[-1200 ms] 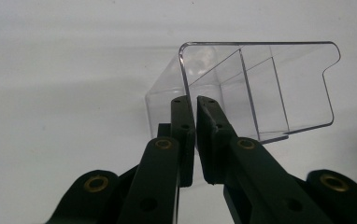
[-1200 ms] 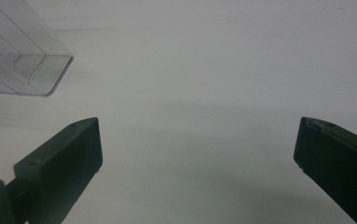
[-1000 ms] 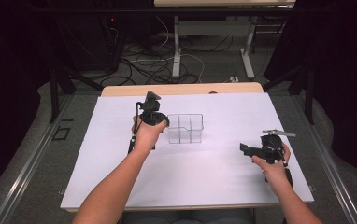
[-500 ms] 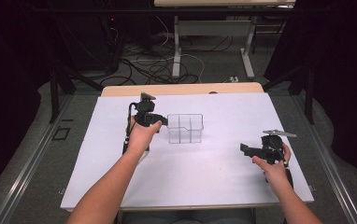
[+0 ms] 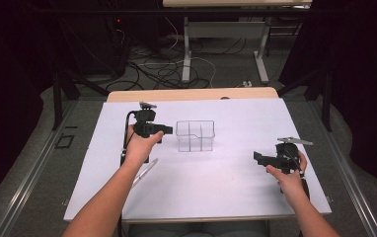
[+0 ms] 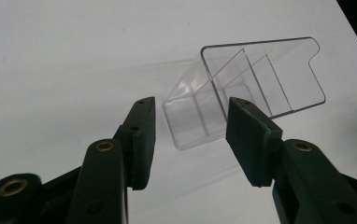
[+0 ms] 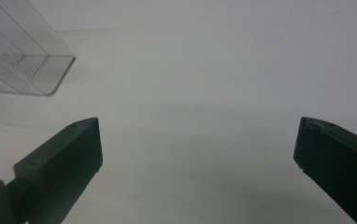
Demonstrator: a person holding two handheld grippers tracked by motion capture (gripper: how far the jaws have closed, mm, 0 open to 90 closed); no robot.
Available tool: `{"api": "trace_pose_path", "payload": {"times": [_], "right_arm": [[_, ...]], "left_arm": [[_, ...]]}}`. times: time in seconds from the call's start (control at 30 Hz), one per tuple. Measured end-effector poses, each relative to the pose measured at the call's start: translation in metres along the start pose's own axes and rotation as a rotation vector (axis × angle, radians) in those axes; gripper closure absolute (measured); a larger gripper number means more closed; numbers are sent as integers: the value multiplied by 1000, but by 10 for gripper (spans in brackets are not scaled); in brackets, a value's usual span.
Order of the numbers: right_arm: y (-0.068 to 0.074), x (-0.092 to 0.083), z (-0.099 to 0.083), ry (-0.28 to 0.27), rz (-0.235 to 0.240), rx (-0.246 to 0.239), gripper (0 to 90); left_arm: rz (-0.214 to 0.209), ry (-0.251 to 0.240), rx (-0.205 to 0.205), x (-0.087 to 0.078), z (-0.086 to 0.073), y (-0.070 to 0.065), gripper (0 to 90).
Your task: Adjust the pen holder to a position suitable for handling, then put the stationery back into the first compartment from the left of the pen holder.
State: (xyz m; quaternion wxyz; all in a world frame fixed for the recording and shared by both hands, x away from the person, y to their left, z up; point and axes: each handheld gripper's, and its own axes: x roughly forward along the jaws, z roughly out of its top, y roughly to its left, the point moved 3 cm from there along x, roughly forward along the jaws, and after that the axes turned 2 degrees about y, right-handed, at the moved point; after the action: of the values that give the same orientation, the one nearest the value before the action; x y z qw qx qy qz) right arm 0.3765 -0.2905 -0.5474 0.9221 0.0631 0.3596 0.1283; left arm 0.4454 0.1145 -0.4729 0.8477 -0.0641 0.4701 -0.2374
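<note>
Two handheld grippers sit over our white-covered table (image 5: 226, 192): our left gripper (image 6: 190, 135), jaws spread, points at the near end of a clear divided organiser (image 5: 195, 136) standing mid-table, while our right gripper (image 7: 195, 154) waits well apart, jaws wide and holding nothing. If we mean to grasp the organiser, we judge it best to straddle one thin wall squarely and close gently, since the light plastic may slide or tip.

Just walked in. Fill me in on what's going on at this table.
A person sits at a white-covered table with a two-jaw gripper in each hand. The left gripper is open and points at a clear plastic divided organizer near the middle of the table, close beside it but not gripping it. The right gripper is open too, off to the right, holding nothing. A slim pen-like object lies by the left forearm.
</note>
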Motion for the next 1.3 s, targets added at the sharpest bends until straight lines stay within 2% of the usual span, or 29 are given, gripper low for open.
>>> {"api": "trace_pose_path", "payload": {"times": [0.13, 0.27, 0.4, 0.5, 0.53, 0.63, 0.7, 0.77, 0.9, 1.0, 1.1, 1.3], "right_arm": [[0, 0, 0, 1, -1, -3, 7], [1, 0, 0, 3, 2, -1, 7], [2, 1, 1, 1, 2, -4, 7], [2, 1, 1, 2, 3, -4, 7], [3, 1, 1, 4, 3, -1, 7], [3, 1, 1, 2, 3, -1, 7], [3, 1, 1, 3, 5, -5, 7], [3, 2, 1, 4, 4, -5, 7], [4, 2, 1, 5, 3, -7, 7], [4, 1, 0, 4, 5, -9, 7], [4, 1, 0, 5, 4, -12, 7], [5, -1, 0, 5, 4, -7, 7]], "left_arm": [[-10, -2, 16, -3, -5, 6, 500], [9, -19, 38, -6, -9, 10, 449], [36, -20, 89, -10, -12, 14, 389], [37, -33, 121, -13, -14, 16, 350], [41, -39, 130, -14, -14, 18, 312], [53, -40, 172, -17, -16, 21, 298], [72, -35, 177, -19, -17, 24, 277], [72, -36, 176, -20, -19, 26, 270], [76, -35, 221, -22, -21, 31, 224], [73, -39, 223, -23, -23, 34, 164], [78, -27, 221, -24, -25, 36, 157], [95, -17, 248, -23, -30, 40, 81]]}}
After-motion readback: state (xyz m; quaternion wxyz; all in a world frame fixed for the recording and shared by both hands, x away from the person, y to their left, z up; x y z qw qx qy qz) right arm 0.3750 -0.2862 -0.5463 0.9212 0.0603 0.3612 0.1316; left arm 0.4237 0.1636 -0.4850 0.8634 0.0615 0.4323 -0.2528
